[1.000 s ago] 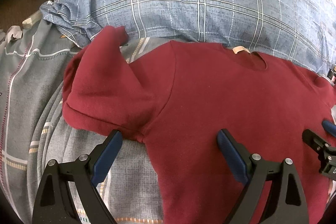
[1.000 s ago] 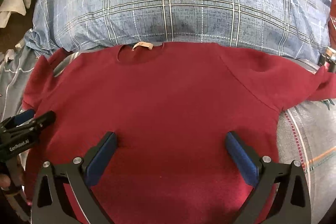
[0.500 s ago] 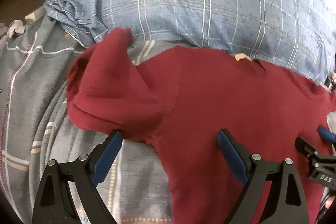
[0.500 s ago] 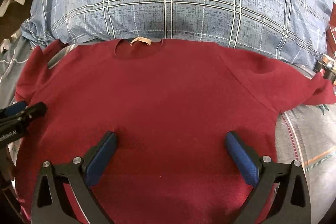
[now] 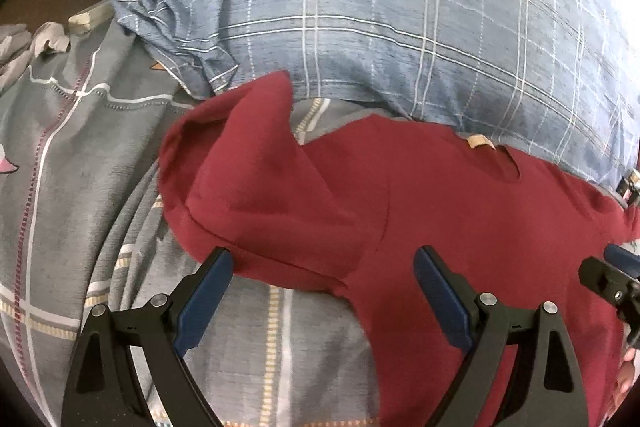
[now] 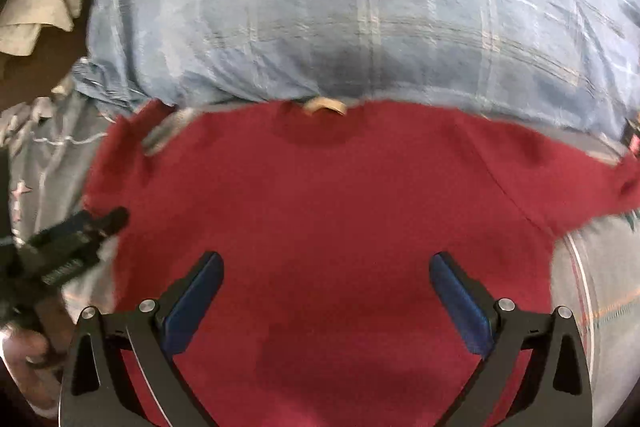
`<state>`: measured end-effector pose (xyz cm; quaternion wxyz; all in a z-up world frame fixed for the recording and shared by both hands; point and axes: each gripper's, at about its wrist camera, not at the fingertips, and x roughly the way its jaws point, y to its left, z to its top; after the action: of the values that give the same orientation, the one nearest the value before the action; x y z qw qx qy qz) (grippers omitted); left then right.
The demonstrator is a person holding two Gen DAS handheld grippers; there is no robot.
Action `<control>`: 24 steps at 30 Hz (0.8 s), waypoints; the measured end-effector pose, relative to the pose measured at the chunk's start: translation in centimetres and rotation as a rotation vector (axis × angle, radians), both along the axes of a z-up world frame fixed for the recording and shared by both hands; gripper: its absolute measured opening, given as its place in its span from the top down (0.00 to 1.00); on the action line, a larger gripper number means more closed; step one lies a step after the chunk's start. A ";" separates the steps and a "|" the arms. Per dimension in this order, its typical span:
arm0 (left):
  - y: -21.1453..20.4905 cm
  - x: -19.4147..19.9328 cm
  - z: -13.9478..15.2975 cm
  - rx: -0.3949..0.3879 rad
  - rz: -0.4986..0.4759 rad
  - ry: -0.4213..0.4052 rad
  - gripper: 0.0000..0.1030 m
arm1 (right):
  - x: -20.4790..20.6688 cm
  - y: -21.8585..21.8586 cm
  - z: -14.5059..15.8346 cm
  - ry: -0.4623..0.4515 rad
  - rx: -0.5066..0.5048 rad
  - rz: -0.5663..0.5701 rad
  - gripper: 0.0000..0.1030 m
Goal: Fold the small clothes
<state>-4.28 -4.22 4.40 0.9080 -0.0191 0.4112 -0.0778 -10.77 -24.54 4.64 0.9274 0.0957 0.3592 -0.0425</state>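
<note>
A dark red T-shirt [image 5: 460,219] lies spread front-up on the bed, its collar with a tan label [image 5: 480,142] toward the pillow. Its left sleeve [image 5: 248,163] is bunched and folded over. My left gripper [image 5: 322,275] is open and empty, hovering over that sleeve's armpit. In the right wrist view the shirt [image 6: 328,211] fills the middle; my right gripper [image 6: 326,279] is open and empty above its chest. The right sleeve [image 6: 560,179] lies flat to the right. Each gripper shows at the edge of the other's view.
A blue plaid pillow [image 5: 400,19] lies just behind the collar. The grey patterned bedsheet [image 5: 72,155] surrounds the shirt. Pale cloth [image 6: 36,11] lies on the dark floor at the far left.
Both grippers have pulled back and shifted left, so the shirt sits further right and lower in the left view. The right view is now motion-blurred. Both grippers stay open.
</note>
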 end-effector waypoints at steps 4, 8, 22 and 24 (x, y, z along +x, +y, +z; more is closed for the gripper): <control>0.9 0.7 0.0 -0.010 0.022 0.000 0.11 | 1.4 1.4 0.8 -0.031 0.035 0.049 0.01; 1.5 1.5 -0.5 -0.016 0.050 0.016 0.11 | 2.9 3.3 1.0 -0.040 -0.001 0.087 0.01; 2.2 3.2 -1.6 -0.016 0.084 0.046 0.11 | 6.7 4.8 0.7 0.005 0.094 0.134 0.00; 2.3 3.4 -1.7 -0.014 0.085 0.049 0.11 | 7.1 5.1 0.6 0.008 0.091 0.142 0.00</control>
<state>-0.89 -1.97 2.71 0.9001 -0.0447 0.4314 -0.0413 -3.70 -19.44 5.26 0.9212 0.1119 0.3705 0.0395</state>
